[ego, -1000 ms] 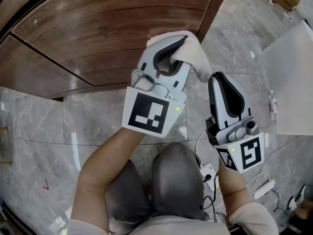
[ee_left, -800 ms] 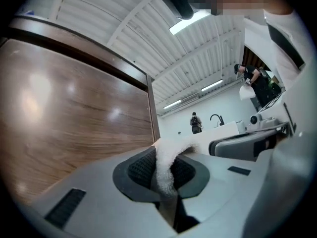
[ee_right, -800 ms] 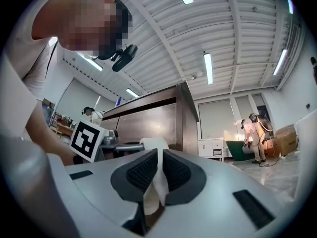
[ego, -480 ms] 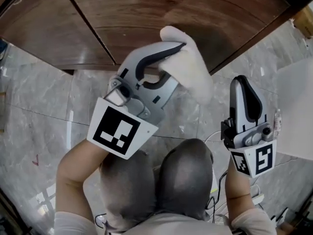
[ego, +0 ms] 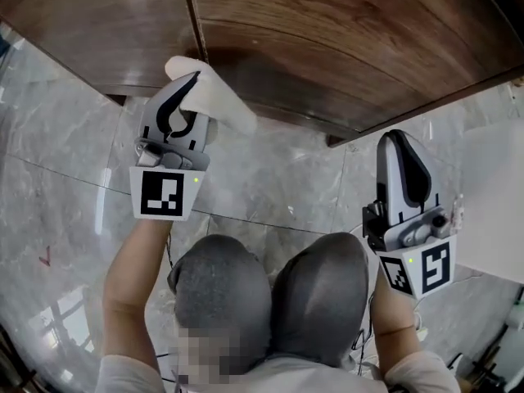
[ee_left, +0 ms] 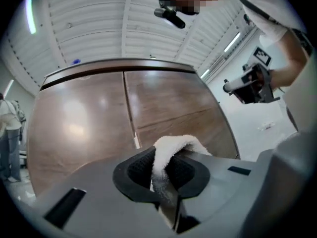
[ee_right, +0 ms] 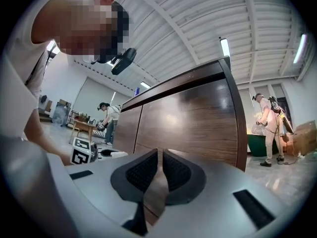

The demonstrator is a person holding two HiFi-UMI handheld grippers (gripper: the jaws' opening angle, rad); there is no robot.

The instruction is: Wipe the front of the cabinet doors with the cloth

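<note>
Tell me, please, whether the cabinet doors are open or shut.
Shut: the doors lie flush, with only a thin seam between them.

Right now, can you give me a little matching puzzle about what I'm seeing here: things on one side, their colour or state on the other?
Things:
1 cloth
2 left claw
3 right claw
4 cabinet doors

Colour or state:
A shut, nothing in it
B dark brown wood
C white
D shut on the cloth

Pairs: 1-C, 2-D, 3-A, 4-B
</note>
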